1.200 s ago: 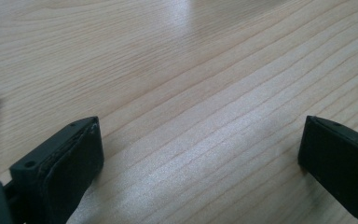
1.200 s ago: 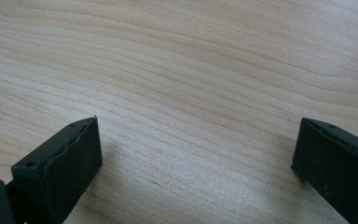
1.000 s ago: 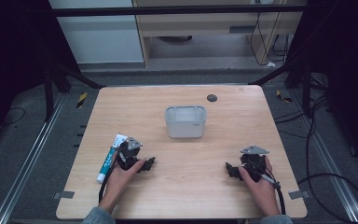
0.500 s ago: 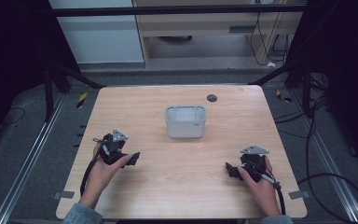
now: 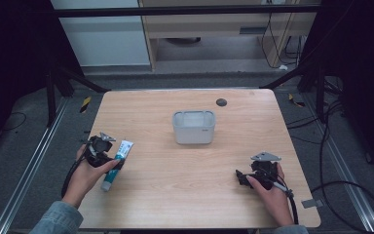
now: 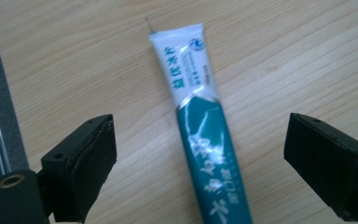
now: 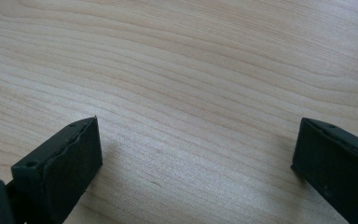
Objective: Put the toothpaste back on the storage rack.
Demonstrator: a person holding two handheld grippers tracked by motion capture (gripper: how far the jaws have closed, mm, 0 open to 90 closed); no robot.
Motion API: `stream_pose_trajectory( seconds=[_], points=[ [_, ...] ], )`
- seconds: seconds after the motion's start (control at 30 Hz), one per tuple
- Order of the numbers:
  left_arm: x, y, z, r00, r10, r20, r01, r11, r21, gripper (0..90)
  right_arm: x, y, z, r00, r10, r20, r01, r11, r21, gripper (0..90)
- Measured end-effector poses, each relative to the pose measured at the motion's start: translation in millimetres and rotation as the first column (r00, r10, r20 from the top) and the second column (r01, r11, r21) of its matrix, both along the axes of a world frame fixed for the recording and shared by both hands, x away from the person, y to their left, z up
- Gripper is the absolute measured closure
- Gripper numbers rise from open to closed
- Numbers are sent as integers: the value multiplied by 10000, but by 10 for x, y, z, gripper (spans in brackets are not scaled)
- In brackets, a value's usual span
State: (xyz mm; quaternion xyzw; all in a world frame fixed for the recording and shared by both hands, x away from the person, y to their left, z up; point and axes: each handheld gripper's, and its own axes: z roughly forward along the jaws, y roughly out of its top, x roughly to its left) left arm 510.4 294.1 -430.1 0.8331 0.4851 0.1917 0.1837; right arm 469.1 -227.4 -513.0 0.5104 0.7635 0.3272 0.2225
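A teal and white toothpaste tube (image 5: 115, 162) (image 6: 205, 135) lies flat near the table's left edge, its crimped white end pointing away from the person. My left gripper (image 5: 113, 164) (image 6: 209, 172) hovers over the tube with its jaws open on either side of it, not touching it. A translucent grey bin (image 5: 194, 126) stands upright at the middle of the table. My right gripper (image 5: 238, 178) (image 7: 196, 163) rests low at the front right, open, with bare wood between its jaws.
A small dark round disc (image 5: 221, 102) sits near the table's far edge. The wooden table (image 5: 175, 195) is bare between the two hands. Black frame legs and cables stand on the floor around the table.
My left gripper moved left off the tube, then came back right and over it with jaws open. The right gripper has stayed where it was.
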Motion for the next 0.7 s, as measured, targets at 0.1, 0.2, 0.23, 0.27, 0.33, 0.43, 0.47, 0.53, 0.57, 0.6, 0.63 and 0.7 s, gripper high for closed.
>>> stream_pose_trajectory(
  seconds=[0.1,0.2,0.23,0.27,0.33,0.43,0.47,0.53,0.57,0.6,0.63,0.7],
  points=[
    [33,47,24,9998,52,-183,-52,10000,-30,132,0,0,0,10000,4,4,-4,10000,0,16],
    [68,70,27,9993,75,-372,-74,10000,22,185,0,0,0,10000,1,1,-1,10000,5,16],
    [79,74,22,9989,50,-476,-50,10000,-7,185,0,0,0,10000,1,1,-1,10000,5,16],
    [90,76,14,9981,23,-613,-27,10000,-56,227,-2,0,0,10000,-2,6,2,10000,15,16],
    [114,54,-10,9958,-115,-907,119,9999,39,282,-9,2,3,10000,-20,-40,21,10000,37,16],
    [140,37,-35,9940,-131,-1084,146,9998,131,306,-8,2,1,10000,-18,-15,18,10000,18,16],
    [152,33,-46,9932,-101,-1161,112,9999,82,325,-9,1,2,10000,-6,-25,6,10000,8,16],
    [177,29,-70,9912,-117,-1322,117,9999,-4,384,-10,0,2,10000,1,-24,-1,10000,5,16],
    [184,25,-83,9905,-109,-1373,104,9999,-46,384,-10,0,2,10000,1,-24,-1,10000,5,16],
    [210,14,-112,9870,-156,-1598,155,9999,-20,435,-10,2,2,10000,-9,-22,9,10000,19,16],
    [210,14,-112,9870,-156,-1598,155,9999,-20,450,-10,2,2,10000,-9,-22,9,10000,19,16],
    [239,-8,-126,9842,-191,-1761,196,9998,16,462,-9,0,2,10000,2,-23,-2,10000,3,16]
  ],
)
